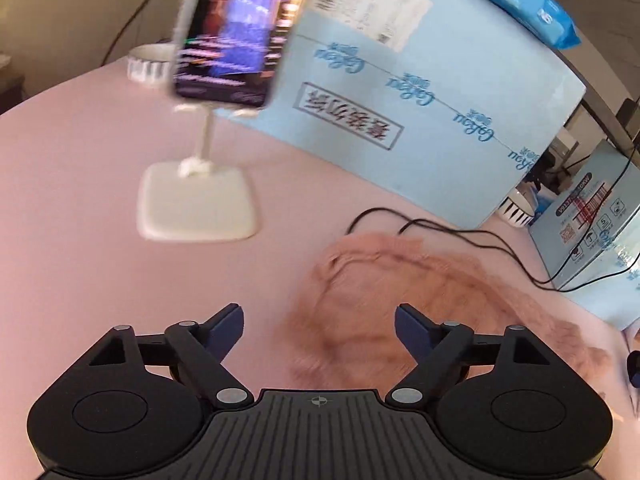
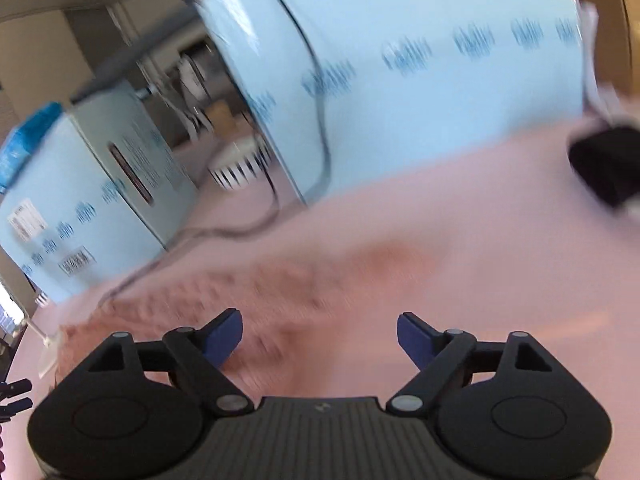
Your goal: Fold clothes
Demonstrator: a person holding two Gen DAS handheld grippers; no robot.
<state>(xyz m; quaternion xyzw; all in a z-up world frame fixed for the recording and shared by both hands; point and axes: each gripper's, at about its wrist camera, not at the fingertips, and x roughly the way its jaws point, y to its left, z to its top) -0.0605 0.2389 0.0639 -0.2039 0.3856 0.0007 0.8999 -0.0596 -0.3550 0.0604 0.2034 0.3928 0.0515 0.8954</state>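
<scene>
Fuzzy Pink Cloth Lies Loose

Cloth (image 1: 420,304), pink and fuzzy, lies flat on the pink counter (image 1: 80,240). The left gripper (image 1: 319,326) is wide and holds nothing; the cloth sits at its 1 o'clock. The right gripper (image 2: 320,334) is wide and bare too, with the cloth (image 2: 240,292) at its 11 o'clock. Blue boxes (image 1: 420,92) and a phone stand (image 1: 196,204) are at 12 o'clock.

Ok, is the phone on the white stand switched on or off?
On. The phone clipped in the white stand has a lit screen with purple and blue imagery and lines of text; blur hides what it displays.
</scene>
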